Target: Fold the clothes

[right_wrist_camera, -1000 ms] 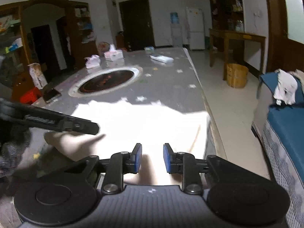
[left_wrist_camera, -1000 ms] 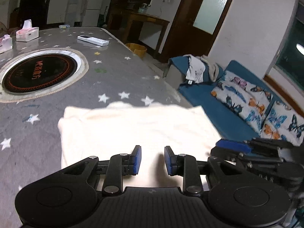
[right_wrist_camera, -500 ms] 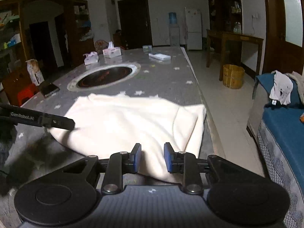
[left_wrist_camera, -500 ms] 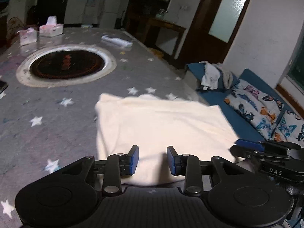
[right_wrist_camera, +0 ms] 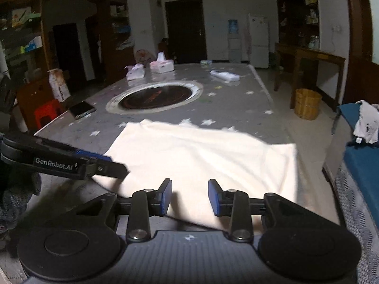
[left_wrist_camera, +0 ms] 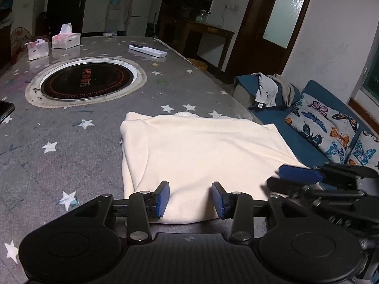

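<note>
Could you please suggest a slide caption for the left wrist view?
Left gripper, jaws opening, over the near edge of a folded cream garment on a star-patterned table.

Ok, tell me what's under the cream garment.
The cream garment lies flat on the grey star-print table, which shows around its far and left edges. Whatever is beneath the cloth is covered.

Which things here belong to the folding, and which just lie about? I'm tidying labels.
Job:
- cream garment
- left gripper, jaws opening, gripping nothing
- right gripper, jaws opening, gripping nothing

Lying about:
- remote control
- tissue boxes
- phone
- inset cooktop
</note>
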Action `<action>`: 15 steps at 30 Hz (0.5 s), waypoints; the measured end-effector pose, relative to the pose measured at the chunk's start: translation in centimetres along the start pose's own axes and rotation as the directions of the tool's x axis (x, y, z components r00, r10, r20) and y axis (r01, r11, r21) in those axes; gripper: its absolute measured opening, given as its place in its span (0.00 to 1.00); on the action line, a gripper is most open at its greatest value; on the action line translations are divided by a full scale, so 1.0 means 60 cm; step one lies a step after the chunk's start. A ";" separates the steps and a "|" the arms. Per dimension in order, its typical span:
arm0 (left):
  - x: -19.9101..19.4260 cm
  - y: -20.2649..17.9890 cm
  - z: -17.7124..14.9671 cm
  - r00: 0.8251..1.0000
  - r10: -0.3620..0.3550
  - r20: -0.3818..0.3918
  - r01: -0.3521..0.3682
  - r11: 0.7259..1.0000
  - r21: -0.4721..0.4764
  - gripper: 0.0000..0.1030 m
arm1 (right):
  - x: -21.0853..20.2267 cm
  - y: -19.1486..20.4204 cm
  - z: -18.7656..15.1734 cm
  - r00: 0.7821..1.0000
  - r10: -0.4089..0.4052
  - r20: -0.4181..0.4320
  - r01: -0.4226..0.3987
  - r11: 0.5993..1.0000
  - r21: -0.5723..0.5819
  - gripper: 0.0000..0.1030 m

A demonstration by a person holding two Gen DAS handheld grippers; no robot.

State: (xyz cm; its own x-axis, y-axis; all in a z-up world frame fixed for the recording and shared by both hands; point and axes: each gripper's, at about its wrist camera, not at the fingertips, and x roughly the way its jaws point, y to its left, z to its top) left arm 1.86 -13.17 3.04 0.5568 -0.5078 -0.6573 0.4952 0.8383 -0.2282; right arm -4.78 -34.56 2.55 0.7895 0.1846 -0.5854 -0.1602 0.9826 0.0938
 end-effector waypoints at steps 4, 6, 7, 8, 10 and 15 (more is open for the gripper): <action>-0.007 -0.004 0.001 1.000 0.005 -0.001 -0.005 1.000 -0.003 0.44 | 0.007 0.017 -0.008 1.000 -0.013 -0.017 0.012 0.999 -0.031 0.38; -0.010 -0.006 0.000 1.000 0.007 -0.001 -0.007 1.000 0.001 0.47 | 0.000 0.020 -0.007 1.000 0.000 -0.007 0.000 0.999 -0.032 0.39; -0.010 -0.007 -0.002 1.000 0.008 -0.002 -0.008 1.000 0.005 0.49 | -0.003 0.020 -0.007 1.000 0.006 -0.004 -0.006 1.000 -0.030 0.41; -0.009 -0.008 -0.003 1.000 0.009 -0.003 -0.009 1.000 0.008 0.49 | -0.003 0.021 -0.008 1.000 0.007 -0.006 -0.007 1.000 -0.029 0.43; -0.008 -0.010 -0.004 1.000 0.011 -0.005 -0.011 1.000 0.007 0.51 | 0.003 0.021 -0.012 1.000 0.000 -0.020 0.000 1.000 -0.028 0.43; -0.016 -0.014 -0.005 1.000 0.010 -0.001 -0.010 1.000 0.007 0.60 | 0.002 0.028 -0.010 1.000 -0.002 -0.017 0.002 1.000 -0.029 0.51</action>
State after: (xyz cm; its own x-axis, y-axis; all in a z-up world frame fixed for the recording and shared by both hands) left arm 0.70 -13.35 3.62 0.5616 -0.4990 -0.6600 0.4940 0.8421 -0.2163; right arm -5.31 -32.90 2.13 0.7797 0.1821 -0.5991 -0.1760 0.9819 0.0694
